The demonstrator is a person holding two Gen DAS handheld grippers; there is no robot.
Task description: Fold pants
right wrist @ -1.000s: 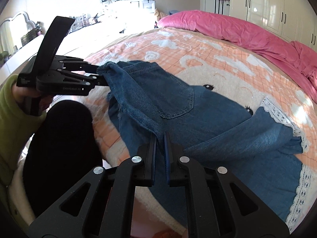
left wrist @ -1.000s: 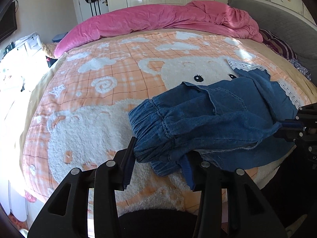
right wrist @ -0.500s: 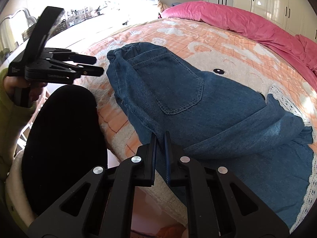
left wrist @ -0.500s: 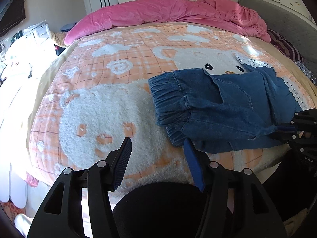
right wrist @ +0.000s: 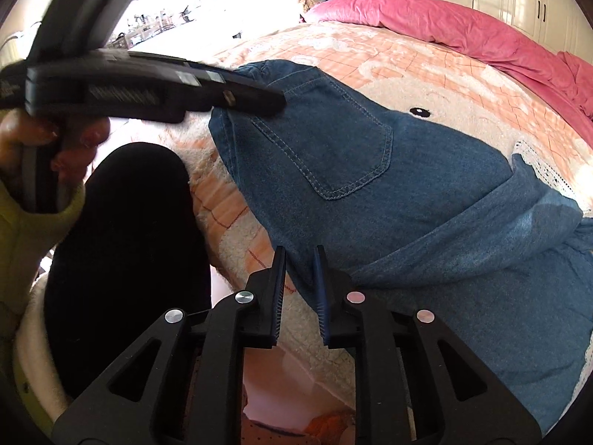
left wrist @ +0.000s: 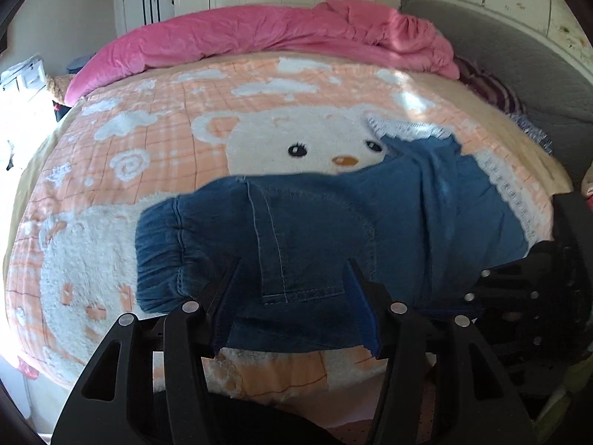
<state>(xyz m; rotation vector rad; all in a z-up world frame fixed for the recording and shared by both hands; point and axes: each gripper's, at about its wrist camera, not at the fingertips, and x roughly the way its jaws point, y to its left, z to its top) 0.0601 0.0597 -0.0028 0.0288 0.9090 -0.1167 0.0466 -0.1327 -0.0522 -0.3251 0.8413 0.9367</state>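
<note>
Blue denim pants point(left wrist: 333, 230) with white lace hems point(left wrist: 507, 189) lie folded over on the bed near its front edge; they also show in the right wrist view point(right wrist: 389, 193), back pocket up. My left gripper point(left wrist: 292, 270) is open, its fingers spread over the near edge of the pants by the elastic waistband point(left wrist: 159, 256). It shows from the side in the right wrist view point(right wrist: 237, 100), over the waistband. My right gripper point(right wrist: 300, 259) is slightly open with the pants' near edge between its fingers; it shows at the right in the left wrist view point(left wrist: 519, 289).
The bed carries an orange and white cartoon blanket point(left wrist: 148, 141). A pink duvet point(left wrist: 281, 40) is bunched along the far side. A grey headboard point(left wrist: 519, 74) stands at the right. The person's dark-clad knee point(right wrist: 122, 252) is at the bed's front edge.
My left gripper let go of the waistband, opened, and now reaches over the pants' near edge. The pants dropped flat on the bed. My right gripper's jaws have parted slightly.
</note>
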